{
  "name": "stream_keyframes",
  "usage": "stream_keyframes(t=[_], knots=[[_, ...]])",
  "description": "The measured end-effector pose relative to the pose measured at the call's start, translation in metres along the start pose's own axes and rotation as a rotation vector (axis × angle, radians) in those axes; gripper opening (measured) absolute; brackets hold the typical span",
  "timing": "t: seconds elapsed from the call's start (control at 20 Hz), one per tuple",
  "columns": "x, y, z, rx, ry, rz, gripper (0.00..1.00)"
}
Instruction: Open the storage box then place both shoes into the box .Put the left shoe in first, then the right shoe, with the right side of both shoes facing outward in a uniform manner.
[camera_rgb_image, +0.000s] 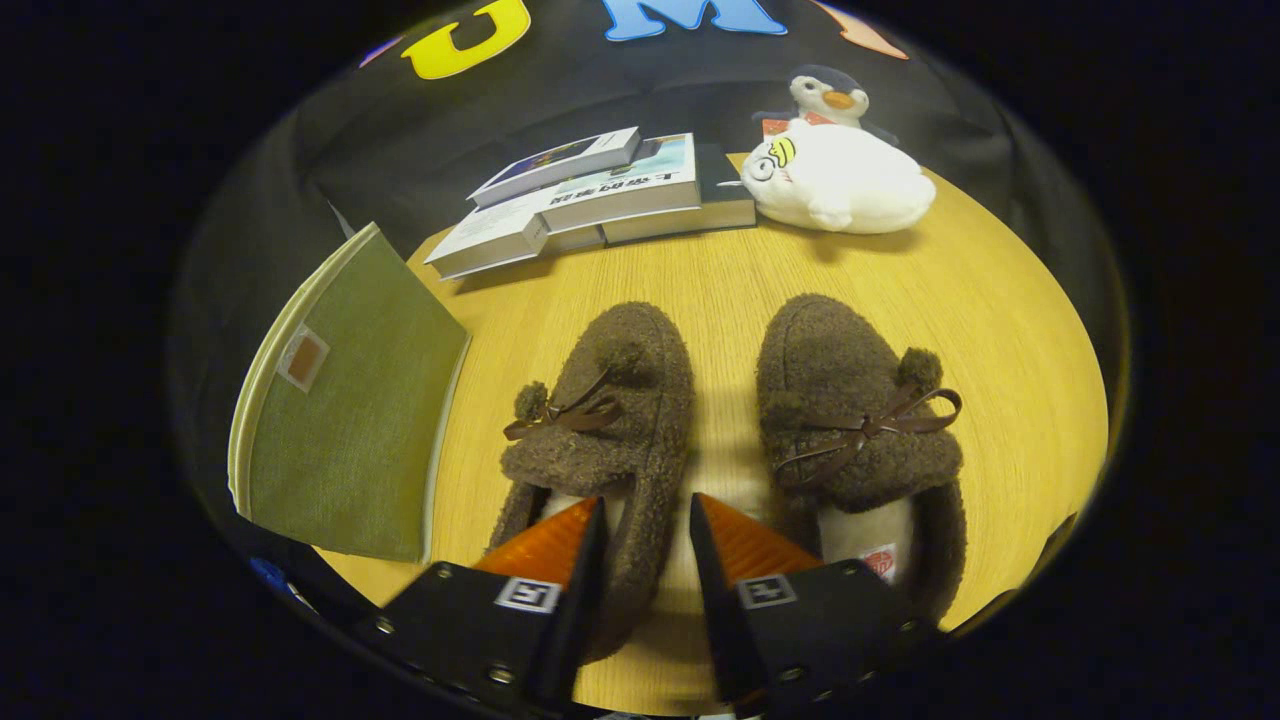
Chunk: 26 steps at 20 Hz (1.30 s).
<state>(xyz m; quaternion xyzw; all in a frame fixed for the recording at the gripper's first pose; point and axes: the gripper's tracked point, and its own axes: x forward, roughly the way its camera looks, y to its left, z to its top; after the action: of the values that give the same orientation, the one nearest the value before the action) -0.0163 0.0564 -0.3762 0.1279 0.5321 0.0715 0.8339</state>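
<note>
Two brown fuzzy slippers with bow laces lie side by side on the wooden table (720, 270), toes pointing away. My gripper (645, 505) is at the heel of the left shoe (610, 420). One finger is over that shoe's opening and the other is outside it, so they straddle its inner side wall. A sliver of table shows beside the outer finger, so the gripper is open. The right shoe (850, 410) lies just right of the fingers, untouched. A green fabric storage box (350, 420) with a tan tab stands left of the shoes; I cannot tell whether its lid is open.
Several stacked books (600, 190) lie at the table's far side beyond the shoes. A white plush toy (840, 185) and a penguin plush (830, 95) sit to the right of the books. Bare tabletop lies between the shoes and the books.
</note>
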Motion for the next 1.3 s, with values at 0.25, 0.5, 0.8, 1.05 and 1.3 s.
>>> stream_keyframes(t=[0.25,0.5,0.8,1.05,1.3], knots=[[-0.005,-0.001,0.003,0.095,-0.002,-0.015,0.01],[-0.024,0.018,0.023,0.169,-0.026,0.035,0.01],[-0.06,0.067,0.065,0.264,-0.096,0.142,0.01],[-0.089,0.117,0.097,0.253,-0.153,0.205,0.01],[-0.093,0.173,0.115,0.215,-0.188,0.25,0.01]])
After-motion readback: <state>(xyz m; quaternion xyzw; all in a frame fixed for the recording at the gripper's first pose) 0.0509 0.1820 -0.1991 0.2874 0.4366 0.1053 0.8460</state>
